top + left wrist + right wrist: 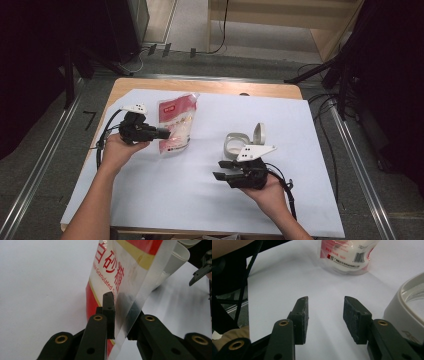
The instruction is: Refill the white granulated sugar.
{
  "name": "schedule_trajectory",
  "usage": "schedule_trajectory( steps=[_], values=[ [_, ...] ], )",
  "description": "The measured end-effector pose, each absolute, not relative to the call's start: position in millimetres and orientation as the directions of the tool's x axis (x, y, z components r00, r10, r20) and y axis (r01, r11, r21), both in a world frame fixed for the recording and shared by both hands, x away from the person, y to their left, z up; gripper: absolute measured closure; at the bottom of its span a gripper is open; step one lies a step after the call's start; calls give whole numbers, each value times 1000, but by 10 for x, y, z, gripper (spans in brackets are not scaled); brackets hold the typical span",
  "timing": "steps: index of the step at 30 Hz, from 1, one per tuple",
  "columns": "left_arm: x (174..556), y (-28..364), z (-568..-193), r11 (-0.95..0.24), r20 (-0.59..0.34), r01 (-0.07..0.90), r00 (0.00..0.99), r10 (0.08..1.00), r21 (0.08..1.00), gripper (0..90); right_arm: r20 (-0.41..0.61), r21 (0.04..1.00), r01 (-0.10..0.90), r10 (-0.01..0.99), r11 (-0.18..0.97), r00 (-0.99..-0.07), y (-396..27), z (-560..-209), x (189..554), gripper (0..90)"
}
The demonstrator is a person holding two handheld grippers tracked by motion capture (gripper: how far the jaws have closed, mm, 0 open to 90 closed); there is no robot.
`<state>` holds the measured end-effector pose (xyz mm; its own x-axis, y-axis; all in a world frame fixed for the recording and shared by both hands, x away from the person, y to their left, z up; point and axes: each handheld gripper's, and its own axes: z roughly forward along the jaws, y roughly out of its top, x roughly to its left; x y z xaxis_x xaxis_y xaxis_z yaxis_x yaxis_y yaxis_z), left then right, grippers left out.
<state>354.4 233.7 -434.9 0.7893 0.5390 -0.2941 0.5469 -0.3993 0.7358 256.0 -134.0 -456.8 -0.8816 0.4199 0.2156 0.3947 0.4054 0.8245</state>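
Note:
A red-and-clear bag of white granulated sugar [175,125] lies on the white sheet at the left-centre. My left gripper [162,133] reaches its left side at table level. In the left gripper view the bag [120,270] has its clear edge between the jaws of my left gripper [122,315], which stand slightly apart, with a gap beside the film. My right gripper [219,170] rests near the front right, open, nothing between its pads [325,301]. The bag [347,255] lies farther off ahead of it.
A round white container [237,145] with its flip lid [259,134] raised stands just behind my right gripper; its rim [409,305] is at the right in the right gripper view. The white sheet [200,200] covers most of the wooden table.

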Motion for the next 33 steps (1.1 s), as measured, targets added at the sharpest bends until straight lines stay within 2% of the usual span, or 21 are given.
schedule_trajectory(
  steps=[4, 12, 27, 33],
  values=[
    [3544, 2379, -4345, -372, -329, 564, 780, 532, 737, 784, 211, 826, 391, 420, 407, -883, -1340, -4567, 2560, 562],
    [3535, 2412, -4352, -373, -342, 571, 780, 525, 731, 725, 213, 828, 393, 425, 400, -880, -1360, -4556, 2567, 563],
    [3501, 2515, -4311, -339, -330, 551, 782, 529, 762, 618, 216, 835, 396, 434, 383, -874, -1411, -4534, 2595, 561],
    [3467, 2518, -4285, -352, -298, 537, 783, 545, 766, 580, 215, 832, 398, 437, 386, -873, -1418, -4541, 2608, 549]
  ],
)
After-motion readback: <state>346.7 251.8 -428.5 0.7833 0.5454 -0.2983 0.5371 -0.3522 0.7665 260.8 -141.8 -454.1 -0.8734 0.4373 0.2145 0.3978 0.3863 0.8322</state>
